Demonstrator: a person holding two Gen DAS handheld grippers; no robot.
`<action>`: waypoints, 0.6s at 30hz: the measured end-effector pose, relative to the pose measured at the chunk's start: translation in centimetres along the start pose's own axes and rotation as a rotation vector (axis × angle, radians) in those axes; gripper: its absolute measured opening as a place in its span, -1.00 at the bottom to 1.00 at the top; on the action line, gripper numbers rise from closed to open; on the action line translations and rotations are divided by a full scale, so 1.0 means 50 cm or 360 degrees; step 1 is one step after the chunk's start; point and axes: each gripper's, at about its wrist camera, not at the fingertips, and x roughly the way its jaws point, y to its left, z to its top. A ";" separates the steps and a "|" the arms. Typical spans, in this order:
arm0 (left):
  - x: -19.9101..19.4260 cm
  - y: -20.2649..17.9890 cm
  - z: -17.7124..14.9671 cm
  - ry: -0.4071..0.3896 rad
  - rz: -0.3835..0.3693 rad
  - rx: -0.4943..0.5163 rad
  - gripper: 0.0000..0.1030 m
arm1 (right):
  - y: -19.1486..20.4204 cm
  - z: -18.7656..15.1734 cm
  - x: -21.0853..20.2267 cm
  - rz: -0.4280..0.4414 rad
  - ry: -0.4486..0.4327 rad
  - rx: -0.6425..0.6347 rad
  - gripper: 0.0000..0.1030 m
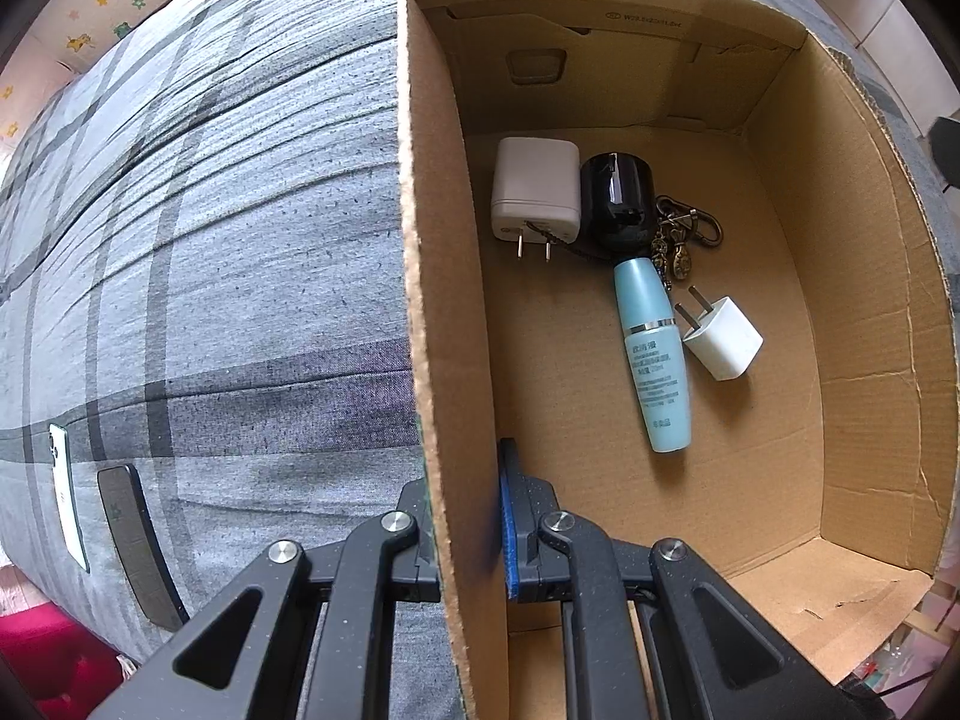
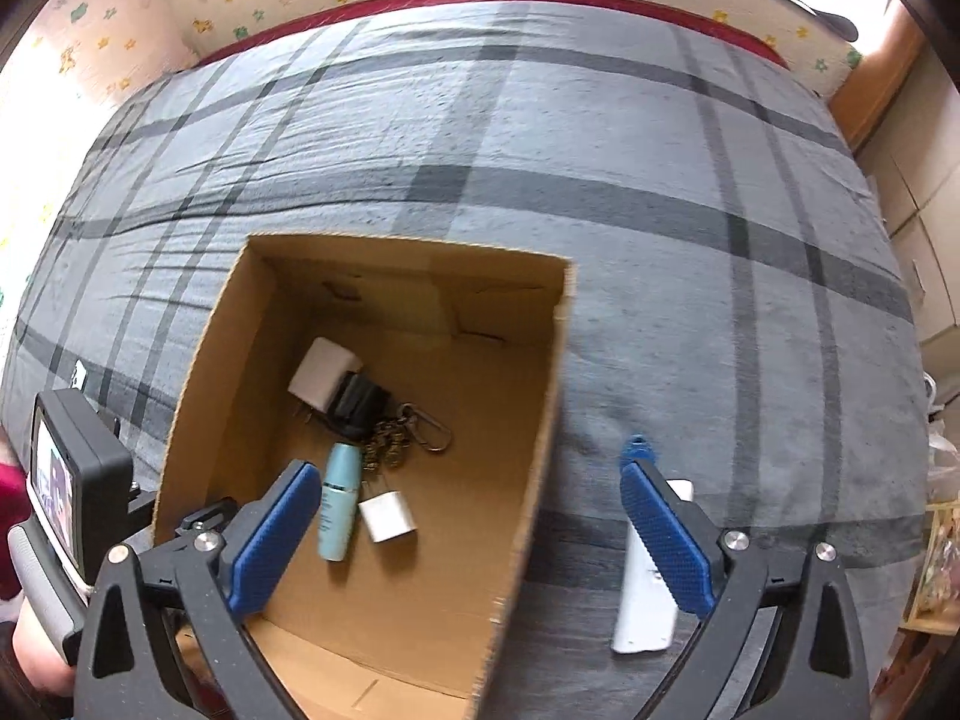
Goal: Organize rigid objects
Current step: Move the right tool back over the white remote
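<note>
Left wrist view: left gripper (image 1: 467,531) at bottom centre, clamped on the near side wall of the cardboard box (image 1: 432,300), one finger outside, one blue pad inside. On the box floor, right of centre: large white charger (image 1: 536,189), black cylinder (image 1: 618,198) touching it, brass key clips (image 1: 687,234) just beside, teal bottle (image 1: 651,354) lying flat, small white plug (image 1: 723,339) touching or nearly touching the bottle. On the grey plaid bedspread (image 1: 210,240), lower left: a white phone (image 1: 67,498) and a dark phone (image 1: 141,546), side by side, not yet boxed.

Right wrist view: right gripper (image 2: 474,534) at the bottom of the frame, jaws wide apart, nothing between the pads, poised above the box's right wall. Same five items visible in the box at centre left. Behind the right finger, lower right, a flat white object (image 2: 645,594) lying on the bedspread outside the box; identity unclear.

Risks, judged from here: a tug on the clamped wall could slide or tilt the box on the soft bedding and scatter the light contents. Thin flat phones on yielding fabric may slip from the pads or get pushed down rather than pinched. A careless drop could knock the plug prongs into the bottle.
</note>
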 end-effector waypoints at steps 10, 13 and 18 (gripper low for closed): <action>0.001 0.001 0.001 0.0002 -0.0002 -0.0003 -0.75 | -0.098 -0.025 -0.021 -0.0092 0.0005 0.0113 0.98; 0.001 0.002 0.001 0.0002 -0.0001 -0.0001 -0.75 | -0.119 -0.032 -0.022 -0.0127 0.0009 0.0134 0.98; 0.002 0.003 0.002 0.0004 -0.0002 -0.0006 -0.75 | -0.147 -0.048 -0.019 -0.0172 0.0021 0.0180 0.98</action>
